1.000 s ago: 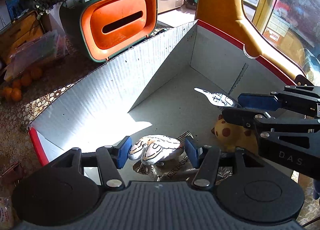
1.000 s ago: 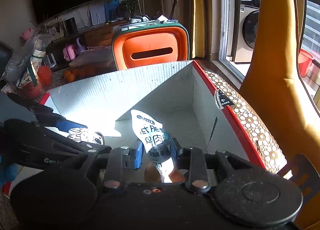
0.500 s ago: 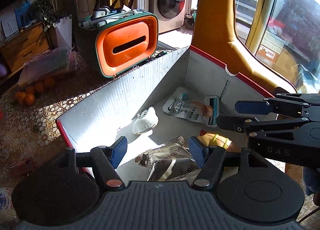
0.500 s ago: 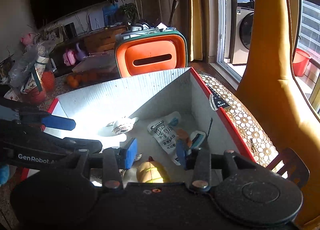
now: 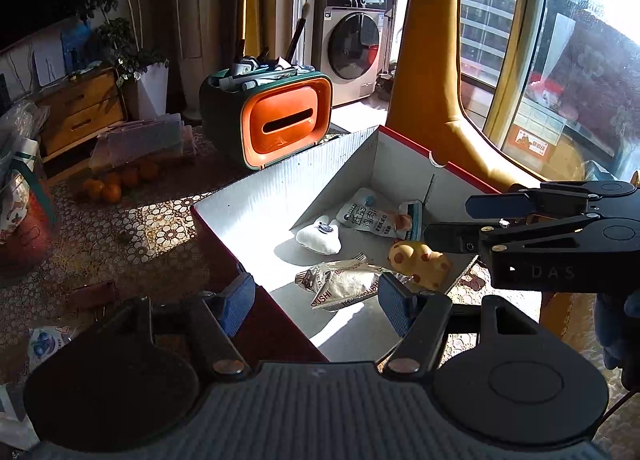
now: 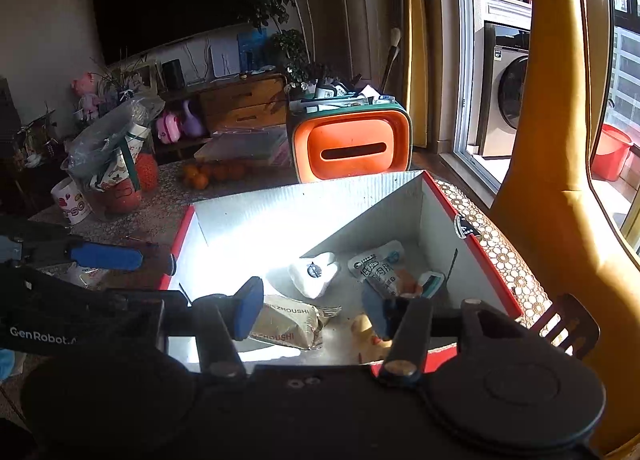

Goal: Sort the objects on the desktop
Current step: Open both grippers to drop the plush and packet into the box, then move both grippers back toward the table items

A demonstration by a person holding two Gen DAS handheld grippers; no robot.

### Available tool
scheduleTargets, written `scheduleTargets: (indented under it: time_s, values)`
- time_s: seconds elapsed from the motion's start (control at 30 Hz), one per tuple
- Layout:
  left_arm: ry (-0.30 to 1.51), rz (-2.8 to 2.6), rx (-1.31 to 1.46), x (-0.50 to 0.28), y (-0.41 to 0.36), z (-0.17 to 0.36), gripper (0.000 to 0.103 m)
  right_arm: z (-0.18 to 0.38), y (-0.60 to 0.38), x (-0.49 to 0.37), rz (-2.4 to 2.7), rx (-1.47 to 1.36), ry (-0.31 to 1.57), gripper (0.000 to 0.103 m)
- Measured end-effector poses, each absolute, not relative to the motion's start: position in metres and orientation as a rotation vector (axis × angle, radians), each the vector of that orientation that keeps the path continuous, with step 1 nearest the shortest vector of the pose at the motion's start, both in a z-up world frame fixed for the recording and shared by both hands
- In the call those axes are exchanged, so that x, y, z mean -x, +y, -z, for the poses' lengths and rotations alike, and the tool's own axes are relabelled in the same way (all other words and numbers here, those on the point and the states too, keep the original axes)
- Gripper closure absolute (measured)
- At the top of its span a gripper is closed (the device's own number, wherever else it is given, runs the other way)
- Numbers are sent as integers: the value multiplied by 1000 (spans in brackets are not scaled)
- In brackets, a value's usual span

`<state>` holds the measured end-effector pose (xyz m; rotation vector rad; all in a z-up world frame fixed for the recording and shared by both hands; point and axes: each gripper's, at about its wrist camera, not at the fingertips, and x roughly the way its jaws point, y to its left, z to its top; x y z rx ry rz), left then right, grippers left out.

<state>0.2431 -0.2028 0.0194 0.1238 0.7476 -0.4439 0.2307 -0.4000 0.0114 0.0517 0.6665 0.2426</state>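
A white cardboard box with red rims (image 5: 256,196) (image 6: 280,200) stands on the table. In it lie a small white plush (image 5: 319,238) (image 6: 314,273), a white snack pouch (image 5: 368,216) (image 6: 378,268), a silver sushi packet (image 5: 344,286) (image 6: 286,324) and a yellow spotted toy (image 5: 420,260) (image 6: 366,334). My left gripper (image 5: 316,302) is open and empty, above the box's near left edge. My right gripper (image 6: 312,310) is open and empty, above the box's near edge; it shows at the right in the left wrist view (image 5: 456,220).
An orange and green organiser (image 5: 276,124) (image 6: 352,144) with pens stands behind the box. Oranges (image 5: 112,184) and clear plastic cases (image 5: 144,140) lie to the left. A yellow chair back (image 5: 440,80) stands right of the box. Bags and cups (image 6: 108,164) stand far left.
Both grippers let go their loads: the plush and the pouch now lie in the box. Both grippers have opened and pulled back up and away from the box.
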Motion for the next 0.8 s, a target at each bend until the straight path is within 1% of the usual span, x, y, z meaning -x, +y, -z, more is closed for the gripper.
scheduleTargets:
  time_s: [0.1,0.23,0.43,0.53,0.73,0.8]
  values:
    - [726,439,-119,-226,-189,-26,36,-18,-389,-220,-261,-54,652,40]
    - [693,431,-124,-204,-171,-34,36,-27,-370,-205,-286,-40,636,38]
    - [659,410,-86,-177,-143,-41,36,-36,-345,-187,-320,-34,619,31]
    - [649,390,-71,-166,-130,-43,29,-40,-333,-178,-333,-33,606,26]
    - [643,346,-50,-140,-97,-39,28,-41,-312,-162,-360,-53,605,24]
    - [643,335,-30,-132,-86,-37,25,-41,-304,-157,-368,-52,605,22]
